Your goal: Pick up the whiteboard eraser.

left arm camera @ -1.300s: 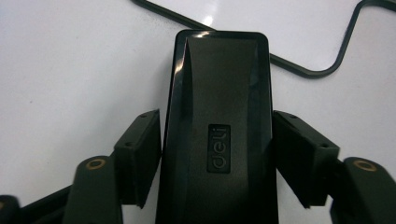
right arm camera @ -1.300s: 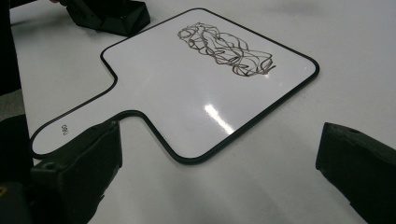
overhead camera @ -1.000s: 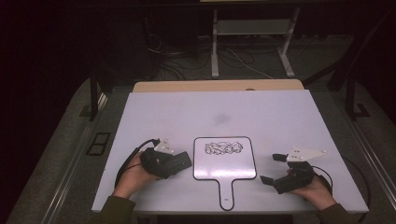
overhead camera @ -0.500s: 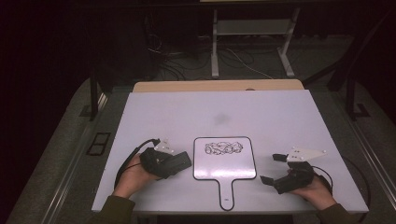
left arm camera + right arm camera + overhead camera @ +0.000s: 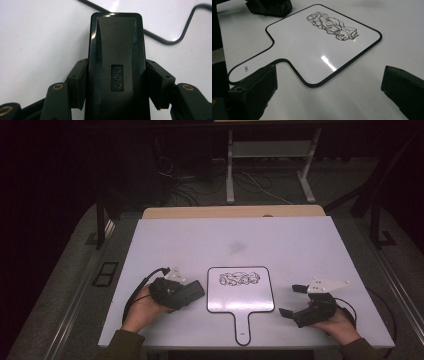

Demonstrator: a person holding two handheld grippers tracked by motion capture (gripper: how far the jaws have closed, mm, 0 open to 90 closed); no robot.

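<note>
A: What lies on the surface (image 5: 280,240)?

B: A small whiteboard (image 5: 240,292) shaped like a paddle, flat near the middle of the near edge, its handle pointing toward that edge. A dark scribble (image 5: 240,279) sits on its upper part.

A: And the left gripper (image 5: 192,291)?

B: Held low, just beside the whiteboard's left edge, near the near-left corner. Its fingers (image 5: 77,82) are clamped on a black eraser block (image 5: 116,65) stamped "deli", which juts out toward the board. I cannot tell whether the eraser touches the board's rim.

A: The right gripper (image 5: 294,301)?

B: Toward the near-right corner, pointing left at the whiteboard, apart from it. Its fingers (image 5: 259,90) stand wide apart with nothing between them; in the right gripper view the board's handle (image 5: 249,66) lies just ahead of one of them.

A: Anything else?

B: A cable (image 5: 134,292) loops from the left gripper along the surface.
</note>
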